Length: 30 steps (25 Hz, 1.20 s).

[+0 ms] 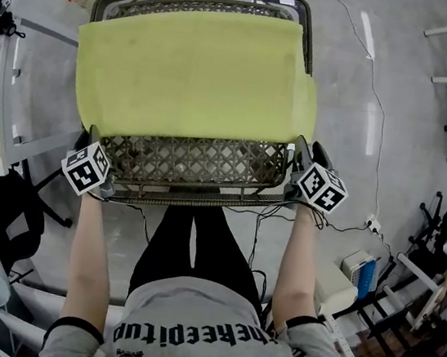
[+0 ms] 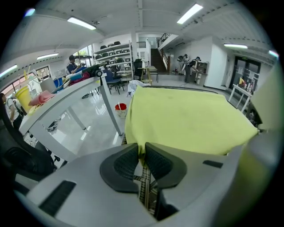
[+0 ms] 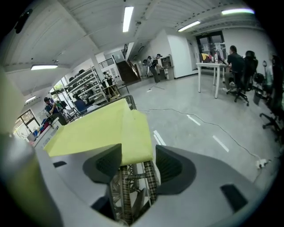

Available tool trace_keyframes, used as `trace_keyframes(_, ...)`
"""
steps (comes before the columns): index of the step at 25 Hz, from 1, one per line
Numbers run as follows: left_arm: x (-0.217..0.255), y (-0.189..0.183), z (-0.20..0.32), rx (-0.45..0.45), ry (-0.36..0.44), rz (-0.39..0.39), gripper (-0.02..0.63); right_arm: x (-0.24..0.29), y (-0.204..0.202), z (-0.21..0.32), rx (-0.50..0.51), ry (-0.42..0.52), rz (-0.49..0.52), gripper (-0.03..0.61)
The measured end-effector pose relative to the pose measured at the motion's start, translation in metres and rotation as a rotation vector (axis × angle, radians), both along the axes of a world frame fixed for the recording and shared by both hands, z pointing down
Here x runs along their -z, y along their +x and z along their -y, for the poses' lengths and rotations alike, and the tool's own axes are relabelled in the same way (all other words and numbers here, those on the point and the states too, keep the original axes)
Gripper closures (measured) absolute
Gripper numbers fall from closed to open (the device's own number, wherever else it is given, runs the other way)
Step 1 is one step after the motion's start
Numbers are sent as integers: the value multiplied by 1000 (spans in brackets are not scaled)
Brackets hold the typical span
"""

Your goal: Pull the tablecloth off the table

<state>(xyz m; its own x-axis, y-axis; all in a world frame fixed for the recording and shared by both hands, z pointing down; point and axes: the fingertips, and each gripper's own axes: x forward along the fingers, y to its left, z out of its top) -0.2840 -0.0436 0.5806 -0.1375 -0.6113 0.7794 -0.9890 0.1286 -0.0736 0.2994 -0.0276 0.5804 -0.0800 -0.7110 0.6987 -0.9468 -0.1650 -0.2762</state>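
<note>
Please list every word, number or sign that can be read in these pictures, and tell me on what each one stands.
"keepitup" (roughly; creased, with unclear letters before it): printed on the person's grey shirt.
Black-and-white square patterns, no letters: on the left marker cube and the right marker cube.
Yellow tablecloth: no print visible.
Things on the distant shelves and desks in both gripper views: too small to read.
</note>
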Motion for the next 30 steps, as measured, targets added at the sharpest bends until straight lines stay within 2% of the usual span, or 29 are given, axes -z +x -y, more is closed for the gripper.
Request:
trace_keyframes(9, 0, 0, 1, 20, -8, 5, 560, -6, -31, 22, 70, -25, 30, 361)
trace_keyframes(12, 1, 0, 1, 25, -9, 2, 560, -5, -24, 23, 13, -30, -24, 393)
trace_keyframes(15, 2, -1, 1, 29, -4, -3, 560, -3, -16, 18, -58, -31, 8, 391)
trace_keyframes(19, 2, -1, 1, 34, -1, -7, 560, -8, -25, 13, -56, -72, 66, 391)
trace_keyframes(21, 1, -1, 1, 35, -3, -7, 560, -13, -25, 12, -74, -99, 63, 391)
trace_keyframes(23, 0, 0, 1, 33, -6, -8, 560, -17, -23, 13, -90, -123, 43, 424)
trace_keyframes(26, 2, -1, 1, 32, -6, -8, 560, -20, -28, 19, -73, -133, 67, 550)
trace_keyframes(30, 3, -1, 1, 43, 5, -24, 560, -10, -31, 20, -70, -78, 57, 558)
